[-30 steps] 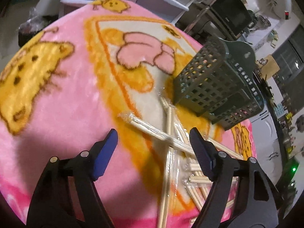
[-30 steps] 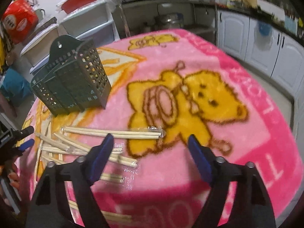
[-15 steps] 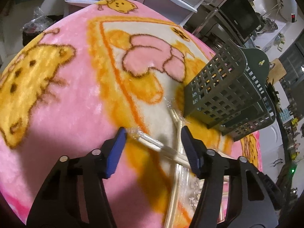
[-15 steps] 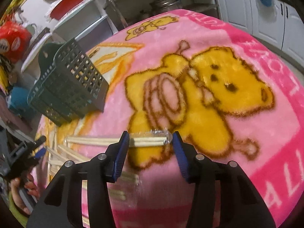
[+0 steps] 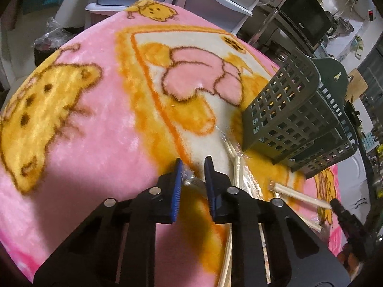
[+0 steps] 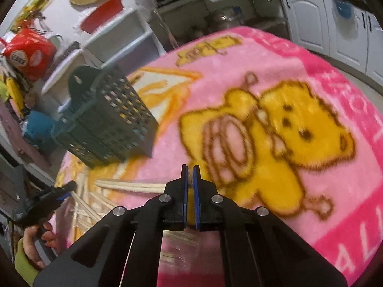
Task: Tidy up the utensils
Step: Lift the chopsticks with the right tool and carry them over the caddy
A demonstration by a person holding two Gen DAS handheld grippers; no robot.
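Wrapped chopsticks gripped at both ends

The wrapped pair is being closed on by the left gripper; the right gripper is clamped on another pair's wrapper.

Two matte-black hand-held grippers, the left gripper and the right gripper, each carry slim blue pads on angular black fingers joined by silver pivot pins. In the right wrist view, a hand wears a yellow-green sleeve at the cuff
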